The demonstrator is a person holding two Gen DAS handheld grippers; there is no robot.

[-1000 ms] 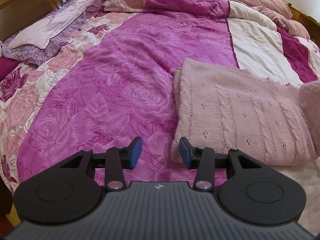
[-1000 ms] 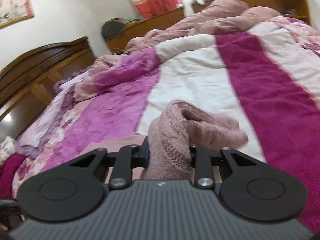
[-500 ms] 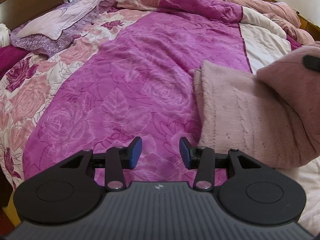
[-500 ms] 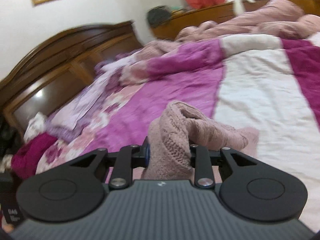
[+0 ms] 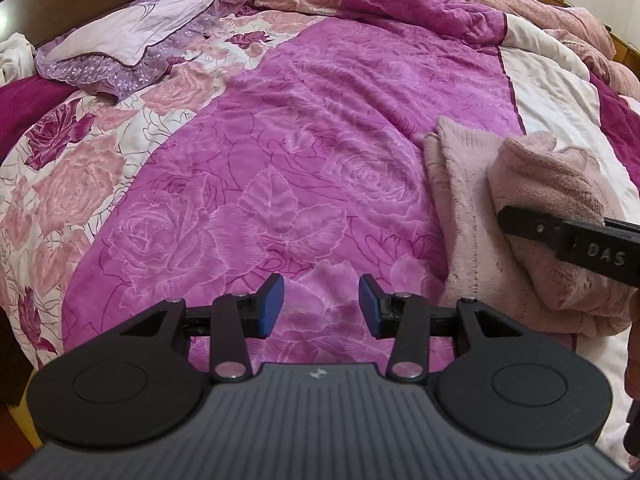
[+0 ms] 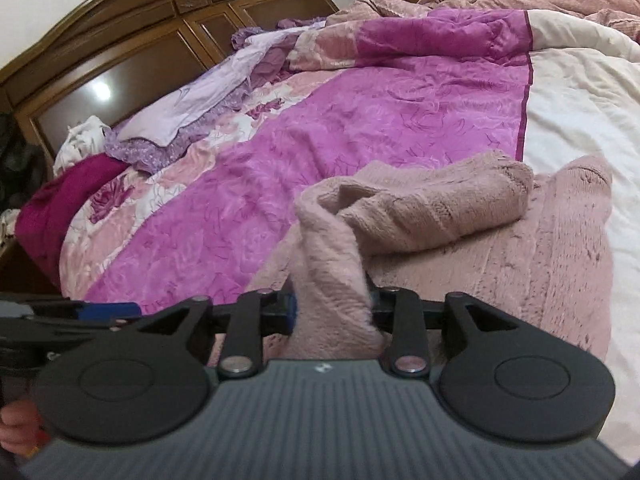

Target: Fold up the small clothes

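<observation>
Spreading across both views, the magenta rose-print quilt (image 5: 280,152) covers the bed and serves as the work surface; a carved wooden headboard (image 6: 160,32) rises behind it and a lilac pillow (image 5: 132,36) lies beside that headboard. On the quilt, at its seam with the cream panel, lies the pink knit sweater (image 6: 520,264), its body flat and one sleeve or side flap (image 6: 424,208) drawn over onto it. The right gripper (image 6: 332,312) is clamped on that flap's near end, holding a bunched ridge of knit above the body. The left gripper (image 5: 320,306) hovers over bare quilt just beside the sweater's edge, jaws apart and holding nothing.

Judging by this, the fold is partway: one side is brought in but not laid flat or released, and the other side and the final halving seem left. The sweater's far edge and neckline are hidden under the flap, and its near hem is cut off by the gripper body.
</observation>
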